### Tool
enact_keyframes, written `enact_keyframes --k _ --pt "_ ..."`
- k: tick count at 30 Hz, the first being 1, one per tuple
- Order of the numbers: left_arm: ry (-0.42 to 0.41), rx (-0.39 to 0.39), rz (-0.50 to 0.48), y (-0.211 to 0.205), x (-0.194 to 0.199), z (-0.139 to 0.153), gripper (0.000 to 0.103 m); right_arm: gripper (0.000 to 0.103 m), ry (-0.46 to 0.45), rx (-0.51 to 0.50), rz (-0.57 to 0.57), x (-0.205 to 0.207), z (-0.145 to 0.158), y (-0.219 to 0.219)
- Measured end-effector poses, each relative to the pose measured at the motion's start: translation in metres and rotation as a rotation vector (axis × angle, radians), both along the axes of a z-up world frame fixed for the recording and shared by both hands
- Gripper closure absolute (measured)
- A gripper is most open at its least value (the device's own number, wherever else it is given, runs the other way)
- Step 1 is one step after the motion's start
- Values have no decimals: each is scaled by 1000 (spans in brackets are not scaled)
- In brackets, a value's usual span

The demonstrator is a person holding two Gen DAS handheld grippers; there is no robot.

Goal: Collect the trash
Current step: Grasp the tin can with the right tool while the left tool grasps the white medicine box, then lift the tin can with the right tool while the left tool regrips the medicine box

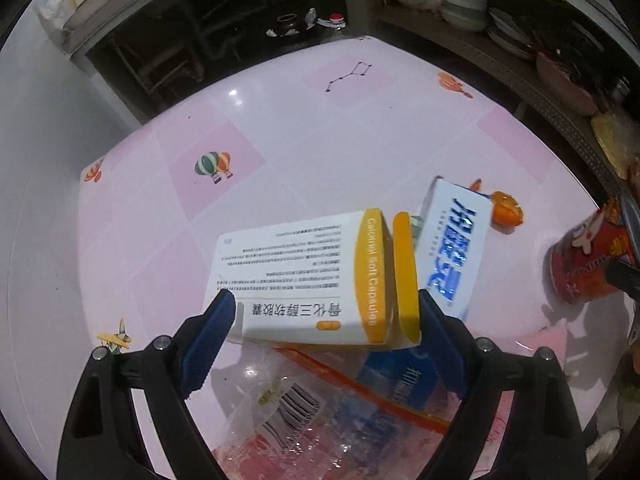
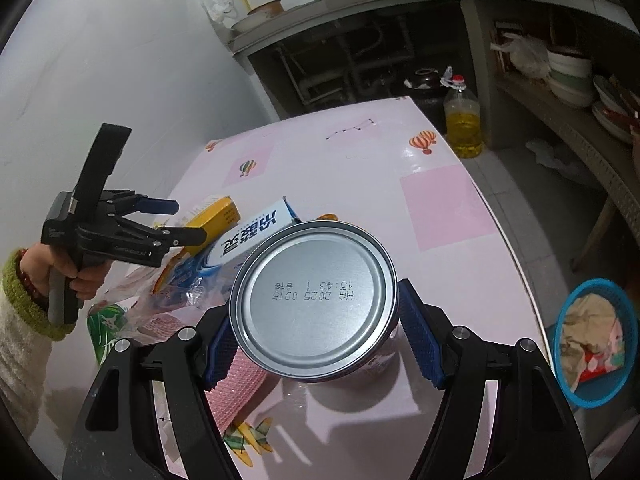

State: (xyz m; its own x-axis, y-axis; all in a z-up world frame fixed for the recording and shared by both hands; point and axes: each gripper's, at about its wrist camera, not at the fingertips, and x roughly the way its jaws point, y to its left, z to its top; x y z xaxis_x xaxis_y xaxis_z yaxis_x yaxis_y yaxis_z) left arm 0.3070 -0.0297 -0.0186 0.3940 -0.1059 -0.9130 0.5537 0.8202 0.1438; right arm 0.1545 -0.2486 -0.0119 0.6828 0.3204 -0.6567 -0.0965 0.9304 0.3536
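Gripping a white-and-yellow box (image 1: 304, 280), the left gripper (image 1: 324, 332) is clamped on its two sides, just above the pink table (image 1: 280, 120). The box's long axis runs across the fingers, yellow end flap to the right. A can (image 2: 316, 300) is clamped in the right gripper (image 2: 320, 336), tilted, silver base turned to the camera, over the table. A white-and-blue box (image 1: 456, 240) is seen beside the yellow flap. A blue basket (image 2: 596, 340) sits on the floor.
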Motion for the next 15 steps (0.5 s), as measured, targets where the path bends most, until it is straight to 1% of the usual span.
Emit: enact_keyframes --k 2,5,6,8,11,12,13,14,15 --pt "13 -2 35 4 8 -1 16 35 1 6 1 -1 0 0" --pt "41 -28 136 16 24 -5 16 35 1 10 3 -1 0 1" --pt "44 -57 171 21 31 -4 16 35 1 10 3 0 -1 1" --pt "48 -141 230 32 43 1 16 35 2 11 8 0 -1 2" --pt "60 -354 335 57 60 14 16 35 3 12 11 0 -1 4" --pt "62 -392 362 64 64 16 16 35 3 12 12 0 -1 4" --pt "64 -424 389 71 67 20 16 35 3 12 12 0 -1 4" --pt "65 -429 399 73 70 21 16 35 3 11 13 0 -1 4" --pt "63 -404 411 78 72 23 16 35 3 12 13 1 -1 4"
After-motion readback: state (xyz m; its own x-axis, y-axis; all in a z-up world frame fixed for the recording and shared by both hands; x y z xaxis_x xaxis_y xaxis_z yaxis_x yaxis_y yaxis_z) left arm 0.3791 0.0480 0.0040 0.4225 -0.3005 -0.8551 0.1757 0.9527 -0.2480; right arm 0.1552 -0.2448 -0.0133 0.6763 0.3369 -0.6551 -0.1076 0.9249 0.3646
